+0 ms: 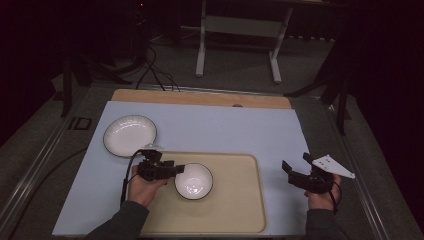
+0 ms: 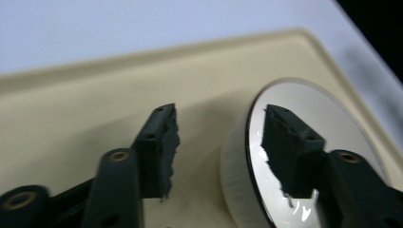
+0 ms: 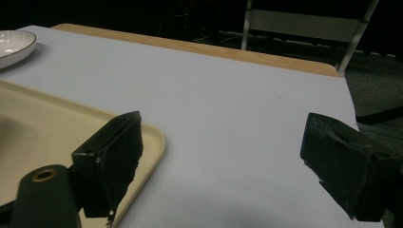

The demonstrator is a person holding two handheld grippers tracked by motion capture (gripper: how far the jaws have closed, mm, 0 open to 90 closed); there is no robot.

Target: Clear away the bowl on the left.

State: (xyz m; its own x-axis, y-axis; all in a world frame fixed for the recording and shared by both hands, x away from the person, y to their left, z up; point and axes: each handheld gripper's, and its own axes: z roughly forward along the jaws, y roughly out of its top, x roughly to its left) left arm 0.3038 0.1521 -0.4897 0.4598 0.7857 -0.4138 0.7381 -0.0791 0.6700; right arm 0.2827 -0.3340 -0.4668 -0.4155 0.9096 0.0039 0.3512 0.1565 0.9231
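The left gripper [image 1: 176,170] stands spread astride the near rim of the bowl [image 1: 194,181] on the tray [image 1: 235,210], the right gripper [image 1: 295,169] spread well apart

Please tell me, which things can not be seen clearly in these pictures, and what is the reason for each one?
- Bowl near rim, left gripper view: cut off by the bottom edge and covered by the left gripper; whether its open jaws touch the rim is unclear.
- Plate, right gripper view: cut off by the left edge.
- Tray front edge, high view: partly behind the left sleeve.
- Dark room beyond the table: too dim.
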